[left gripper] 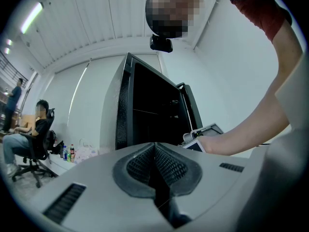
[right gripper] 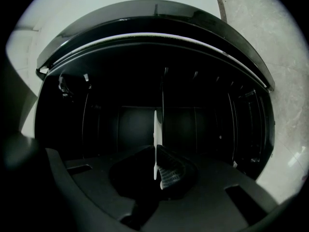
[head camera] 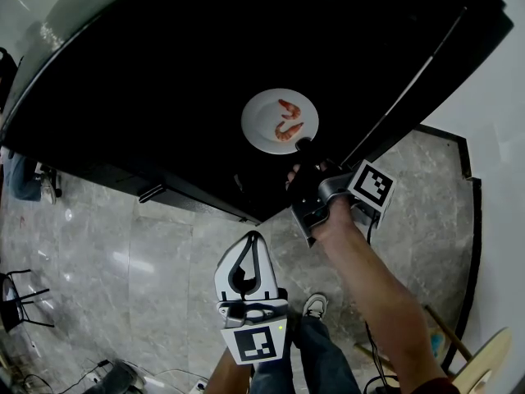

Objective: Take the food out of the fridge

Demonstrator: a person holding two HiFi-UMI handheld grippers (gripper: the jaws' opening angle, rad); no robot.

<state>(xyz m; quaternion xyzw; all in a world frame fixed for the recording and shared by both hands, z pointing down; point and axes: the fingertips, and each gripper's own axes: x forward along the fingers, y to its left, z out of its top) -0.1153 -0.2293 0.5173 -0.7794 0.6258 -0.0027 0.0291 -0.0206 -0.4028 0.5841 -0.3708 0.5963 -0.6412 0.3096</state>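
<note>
A white plate [head camera: 280, 121] with two pink shrimp [head camera: 287, 126] hangs in front of the dark inside of the open black fridge [head camera: 164, 97]. My right gripper [head camera: 302, 146] is shut on the plate's near rim. In the right gripper view the plate [right gripper: 155, 129] shows edge-on as a thin white strip pinched between the pads of my right gripper [right gripper: 157, 170], with the fridge's shelves [right gripper: 120, 124] behind it. My left gripper [head camera: 253, 238] hangs lower, over the floor, shut and empty. In the left gripper view the ribbed pads of my left gripper [left gripper: 155, 149] meet, facing the fridge [left gripper: 145, 115].
The floor is grey marble [head camera: 131, 253]. A black chair [head camera: 18, 300] stands at the far left and a wooden object [head camera: 484, 359] at the lower right. In the left gripper view two people [left gripper: 34, 139] are at desks on the left, with bottles [left gripper: 67, 152] nearby.
</note>
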